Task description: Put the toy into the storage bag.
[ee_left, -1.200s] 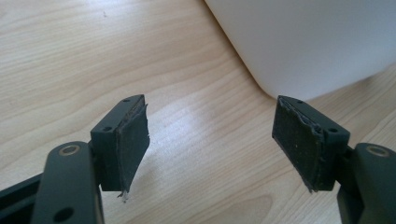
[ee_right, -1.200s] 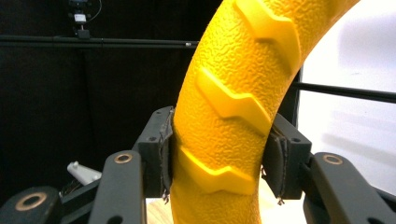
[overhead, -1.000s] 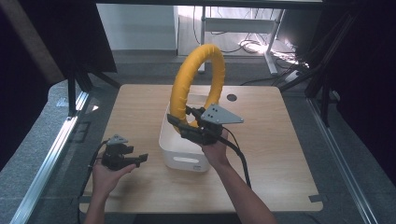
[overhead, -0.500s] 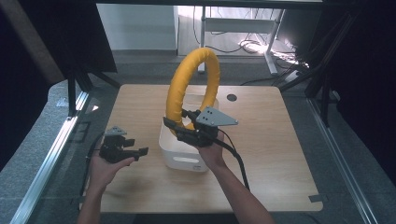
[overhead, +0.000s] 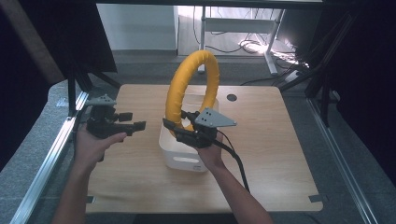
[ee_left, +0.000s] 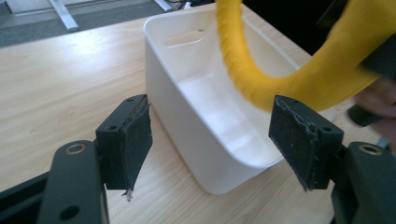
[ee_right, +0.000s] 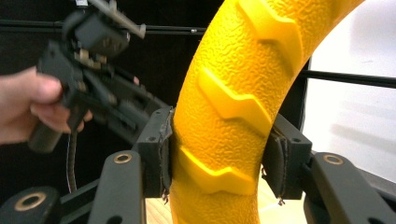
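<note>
The right gripper [overhead: 173, 129] is clamping its 2 jaws on the lower part of a yellow ring [overhead: 192, 88], holding it upright over a white bin [overhead: 180, 157] on the table [overhead: 275, 154]. The left gripper [overhead: 135, 120] is hovering beside the bin, jaws spread wide, gripping nothing.

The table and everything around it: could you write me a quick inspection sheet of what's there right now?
Surface: wooden table, dark round hole near its far edge.
Job's things: yellow ring held upright over the white bin; bin interior looks empty.
Clutter: nothing seen.
Grippers: right gripper clamped on the ring; left gripper open, holding nothing, facing the bin.
Cables: black cable trails from the right gripper.
Surroundings: dark frame posts, grey floor, loose wires beyond the table.
</note>
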